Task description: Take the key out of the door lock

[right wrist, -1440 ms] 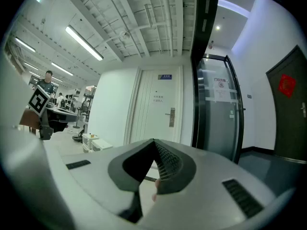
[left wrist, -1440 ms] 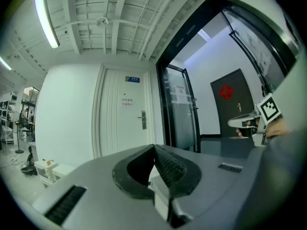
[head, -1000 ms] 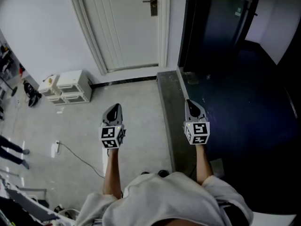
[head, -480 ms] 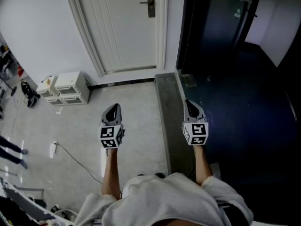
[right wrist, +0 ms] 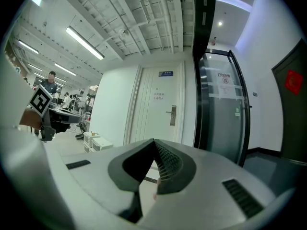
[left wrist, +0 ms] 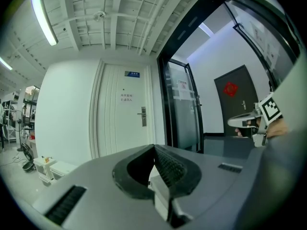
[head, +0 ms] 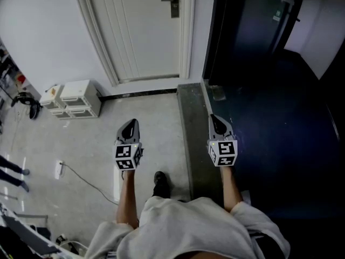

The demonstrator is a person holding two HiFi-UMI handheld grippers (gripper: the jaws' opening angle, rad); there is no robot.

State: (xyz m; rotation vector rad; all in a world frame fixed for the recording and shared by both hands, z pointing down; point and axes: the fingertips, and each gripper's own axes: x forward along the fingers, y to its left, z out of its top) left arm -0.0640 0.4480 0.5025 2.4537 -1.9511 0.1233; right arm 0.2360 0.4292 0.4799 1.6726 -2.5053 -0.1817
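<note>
Pale concrete floor (head: 81,139) ran up to a shut white door (head: 145,31), with a dark glass entrance (head: 248,36) right of it and low white drawers (head: 78,99) left of it. The lock (head: 174,2) sat at that door's right edge; the key was too small to make out. Left tool (head: 130,125) and right tool (head: 217,124) were both pinched closed and empty, well short of the door. A key should be light, stiff and slick: pinch its flat head and pull straight.

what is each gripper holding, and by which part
Nothing: the left gripper and the right gripper both have their jaws together and empty.
</note>
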